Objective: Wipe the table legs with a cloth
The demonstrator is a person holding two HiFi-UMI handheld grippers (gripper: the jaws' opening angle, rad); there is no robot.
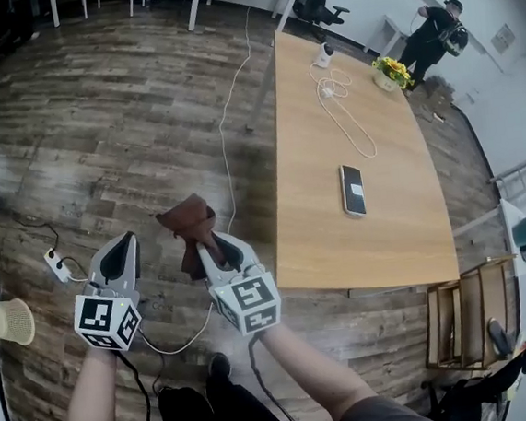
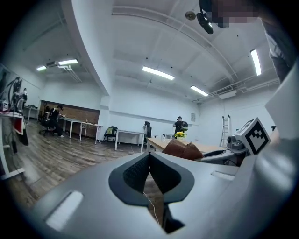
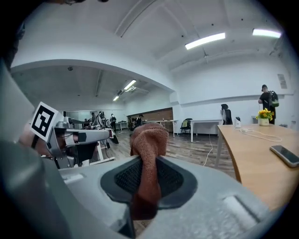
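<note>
Right gripper view shows the right gripper with its jaws clenched on a brown cloth. The cloth is pinched near its middle, so a bunched end stands proud of the tips. That grip probably leaves a free pad of fabric to press against a leg. The cloth is in the air to the left of the surface, off its near-left corner and not touching it.

The left gripper has its jaws pressed together on nothing. It hangs further left of the surface than the right one, most likely idle while the other carries the cloth.

A phone and a looped white cable lie on the surface, with a pot of yellow flowers at its far end. None of them is in the way of the legs.

From the head view the legs are almost wholly hidden under the top. Only the right gripper view shows one pale table leg below the near-left edge, well apart from the cloth. No wiping contact has been made yet. I cannot tell how dirty the legs are.
</note>
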